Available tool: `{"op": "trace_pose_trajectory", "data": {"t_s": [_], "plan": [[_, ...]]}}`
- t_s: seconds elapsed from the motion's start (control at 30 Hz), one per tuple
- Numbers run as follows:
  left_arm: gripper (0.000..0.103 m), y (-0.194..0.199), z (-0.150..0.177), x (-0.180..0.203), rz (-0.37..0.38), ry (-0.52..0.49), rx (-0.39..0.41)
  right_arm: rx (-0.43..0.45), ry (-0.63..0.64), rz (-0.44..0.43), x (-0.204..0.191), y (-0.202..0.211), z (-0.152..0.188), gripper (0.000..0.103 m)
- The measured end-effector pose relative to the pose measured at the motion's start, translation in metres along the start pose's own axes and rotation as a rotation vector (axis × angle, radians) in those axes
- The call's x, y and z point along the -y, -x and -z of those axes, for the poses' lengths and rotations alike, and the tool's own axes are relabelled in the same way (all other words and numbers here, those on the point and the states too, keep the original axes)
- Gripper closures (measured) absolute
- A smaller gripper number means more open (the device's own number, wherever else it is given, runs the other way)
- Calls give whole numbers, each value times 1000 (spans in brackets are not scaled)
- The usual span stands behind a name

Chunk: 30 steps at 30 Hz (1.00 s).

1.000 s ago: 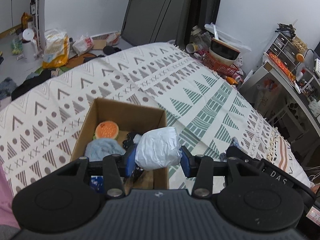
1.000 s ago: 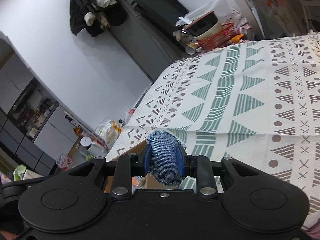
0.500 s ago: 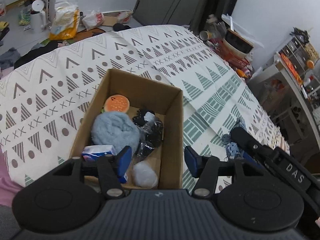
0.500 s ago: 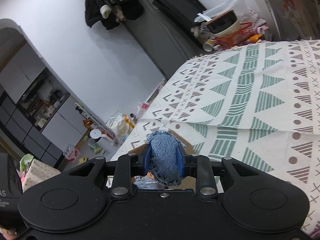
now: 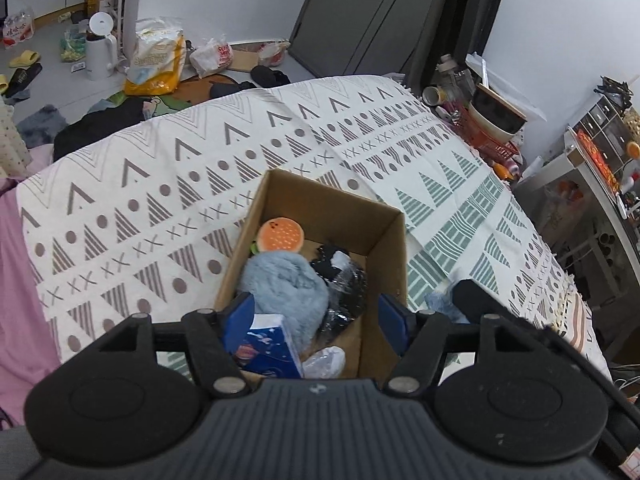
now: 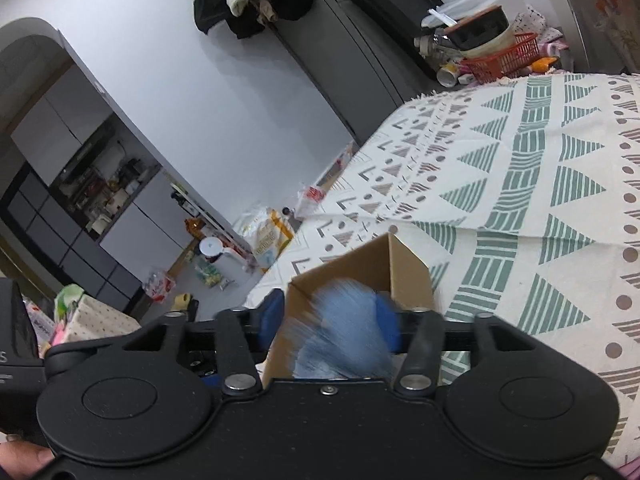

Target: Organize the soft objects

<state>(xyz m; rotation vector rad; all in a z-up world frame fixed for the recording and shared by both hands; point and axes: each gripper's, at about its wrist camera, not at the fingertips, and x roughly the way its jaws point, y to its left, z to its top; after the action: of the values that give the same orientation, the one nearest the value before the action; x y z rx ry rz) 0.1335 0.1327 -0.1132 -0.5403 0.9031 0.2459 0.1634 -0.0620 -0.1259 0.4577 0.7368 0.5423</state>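
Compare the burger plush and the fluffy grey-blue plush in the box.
The burger plush is orange, speckled and smooth; the fluffy grey-blue plush is shaggy and plain. The burger plush looks smaller and sits at the far end, the grey-blue one mid-box. Both lie inside the cardboard box, touching each other.

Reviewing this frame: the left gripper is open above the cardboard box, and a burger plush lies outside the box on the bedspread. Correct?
Not quite. The left gripper is open above the cardboard box, but the burger plush lies inside the box, at its far end, as the left wrist view shows.
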Motion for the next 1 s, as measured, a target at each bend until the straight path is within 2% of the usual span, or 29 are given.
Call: {"op": "trace_pose_trajectory", "data": {"t_s": [0.13,0.2,0.4,0.43,0.5,0.67,0.87,1.0], "plan": [[34,9,-3,-4,-21,1,17,11,14,3,-4,8,-3,45],[30,15,-4,-4,-35,-4,36,22,25,19,-6,12,-3,40],[27,33,-1,-2,-42,-24,71,28,45,37,-10,22,-1,38],[27,36,0,-2,-43,-25,73,28,49,41,-12,25,-1,37],[27,41,1,-1,-45,-31,74,30,55,55,-14,30,-2,20],[21,54,7,6,-66,-62,78,18,43,67,-14,44,-4,16],[16,72,14,13,-70,-104,106,7,58,108,-15,67,-9,2],[14,84,20,17,-71,-127,116,24,67,119,-17,87,-13,0]]}}
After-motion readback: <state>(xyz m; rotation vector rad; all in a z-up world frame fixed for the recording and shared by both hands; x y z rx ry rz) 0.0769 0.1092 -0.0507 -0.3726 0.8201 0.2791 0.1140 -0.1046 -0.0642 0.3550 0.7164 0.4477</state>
